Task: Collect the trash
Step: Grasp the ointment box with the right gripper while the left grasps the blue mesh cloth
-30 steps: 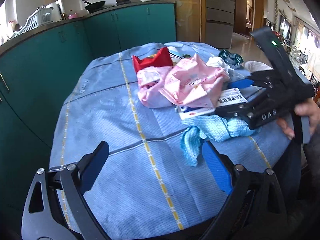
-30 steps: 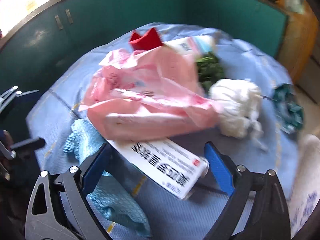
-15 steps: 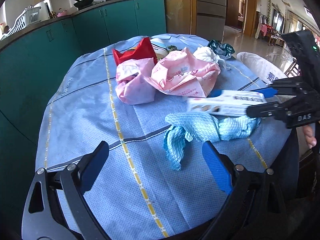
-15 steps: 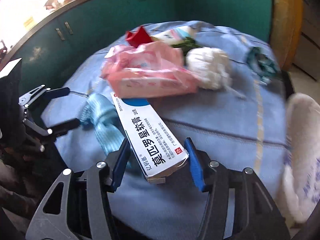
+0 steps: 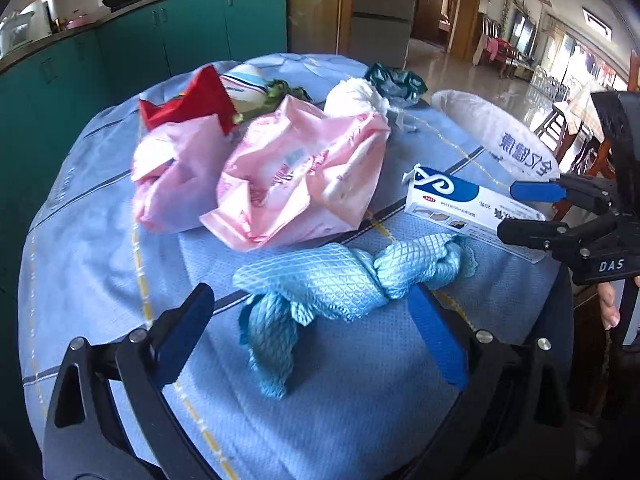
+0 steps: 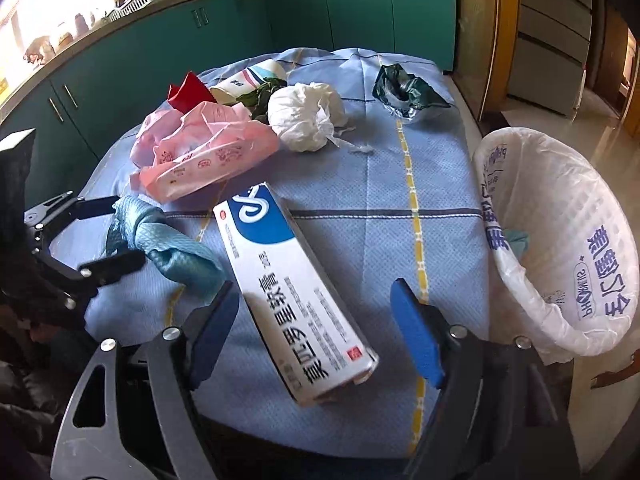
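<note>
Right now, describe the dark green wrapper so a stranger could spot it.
Start at the blue-clothed table and look to its far edge on the side of the white-lined bin. The wrapper lies there, right of the white tissue ball: the only crumpled foil, dark green with a silvery inside.

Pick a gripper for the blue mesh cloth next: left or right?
Left. The left gripper is open, with the blue mesh cloth just ahead of its fingers. The right gripper has the ointment box between its fingers, near the lined bin, so it looks busy.
</note>
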`<state>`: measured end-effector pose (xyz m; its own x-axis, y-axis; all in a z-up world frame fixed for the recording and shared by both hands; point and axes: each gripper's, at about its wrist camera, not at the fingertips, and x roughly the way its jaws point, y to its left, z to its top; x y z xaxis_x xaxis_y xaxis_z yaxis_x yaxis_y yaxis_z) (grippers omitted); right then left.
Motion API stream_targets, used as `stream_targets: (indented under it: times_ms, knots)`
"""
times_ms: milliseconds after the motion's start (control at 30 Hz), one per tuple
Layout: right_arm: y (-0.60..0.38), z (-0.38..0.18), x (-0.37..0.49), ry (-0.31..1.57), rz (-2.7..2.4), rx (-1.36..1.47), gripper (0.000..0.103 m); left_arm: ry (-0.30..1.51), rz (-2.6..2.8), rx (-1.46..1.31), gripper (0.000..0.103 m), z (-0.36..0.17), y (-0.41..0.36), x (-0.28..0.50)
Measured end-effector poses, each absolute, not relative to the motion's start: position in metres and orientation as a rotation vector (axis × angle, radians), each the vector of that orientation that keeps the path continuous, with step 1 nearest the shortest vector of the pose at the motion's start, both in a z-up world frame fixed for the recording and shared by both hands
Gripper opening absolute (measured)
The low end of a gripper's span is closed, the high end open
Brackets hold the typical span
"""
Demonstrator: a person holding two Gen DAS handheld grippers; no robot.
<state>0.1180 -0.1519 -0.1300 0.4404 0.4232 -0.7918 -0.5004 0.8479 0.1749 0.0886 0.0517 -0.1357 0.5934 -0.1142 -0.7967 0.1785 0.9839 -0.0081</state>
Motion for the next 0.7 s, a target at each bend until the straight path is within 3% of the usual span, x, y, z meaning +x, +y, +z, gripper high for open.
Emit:
stream_targets:
  times_ms: [133, 200, 233, 300, 367, 400, 433, 500, 567, 633, 700]
  knots:
    - [-0.142, -0.131, 0.120, 0.955, 0.583, -0.101, 0.076, 0.933, -0.215, 0.075, 0.096, -0.143, 0.045, 0.096]
    - [-0.140, -0.132, 0.119, 0.957, 0.589, -0.098, 0.076, 0.937, -0.216, 0.074, 0.071, -0.146, 0.043, 0.095]
    - [-0.139, -0.133, 0.119, 0.956, 0.595, -0.096, 0.076, 0.930, -0.199, 0.080, 0.068, -0.145, 0.045, 0.094]
    - [-0.136, -0.132, 0.117, 0.947, 0.605, -0.100, 0.076, 0.931, -0.199, 0.050, 0.050, -0.142, 0.050, 0.093]
    - [-0.133, -0.130, 0.114, 0.931, 0.617, -0.099, 0.075, 0.923, -0.198, 0.012, 0.044, -0.139, 0.058, 0.091]
    - [-0.132, -0.129, 0.113, 0.925, 0.623, -0.095, 0.067, 0.915, -0.185, 0.009, 0.042, -0.135, 0.061, 0.089]
    - [-0.131, -0.128, 0.111, 0.923, 0.636, -0.087, 0.057, 0.902, -0.162, 0.014, 0.042, -0.132, 0.065, 0.086]
    - [-0.128, -0.127, 0.109, 0.931, 0.653, -0.086, 0.047, 0.883, -0.128, 0.021, 0.042, -0.126, 0.070, 0.081]
    - [-0.124, -0.125, 0.104, 0.922, 0.654, -0.109, 0.046, 0.870, -0.108, 0.019, 0.042, -0.121, 0.078, 0.075]
    - [-0.123, -0.122, 0.101, 0.921, 0.667, -0.099, 0.046, 0.875, -0.080, 0.015, 0.054, -0.119, 0.087, 0.071]
    - [-0.122, -0.122, 0.100, 0.936, 0.699, -0.087, 0.047, 0.876, -0.038, 0.012, 0.085, -0.120, 0.098, 0.067]
